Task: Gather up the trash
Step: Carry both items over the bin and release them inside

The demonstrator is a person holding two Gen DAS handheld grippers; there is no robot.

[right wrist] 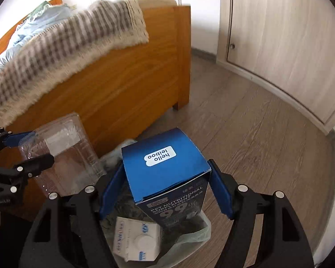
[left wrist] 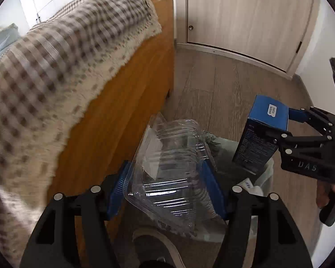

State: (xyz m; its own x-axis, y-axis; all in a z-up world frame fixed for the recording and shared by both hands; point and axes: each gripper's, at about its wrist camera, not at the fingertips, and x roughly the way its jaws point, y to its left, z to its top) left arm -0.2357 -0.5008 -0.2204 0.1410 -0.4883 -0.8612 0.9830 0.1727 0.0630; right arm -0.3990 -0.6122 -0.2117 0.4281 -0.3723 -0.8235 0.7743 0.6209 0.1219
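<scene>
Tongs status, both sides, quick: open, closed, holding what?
Left tongs: closed on the clear plastic container.
Right tongs: closed on the blue box, held above the trash bin.

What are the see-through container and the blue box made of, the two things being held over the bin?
The see-through container, held in the left gripper, looks like thin clear plastic: glossy, ribbed, and you can see through it. The blue box, held in the right gripper, looks like printed cardboard with a smooth, slightly shiny coating: it has crisp folded edges and a flap seam.
</scene>
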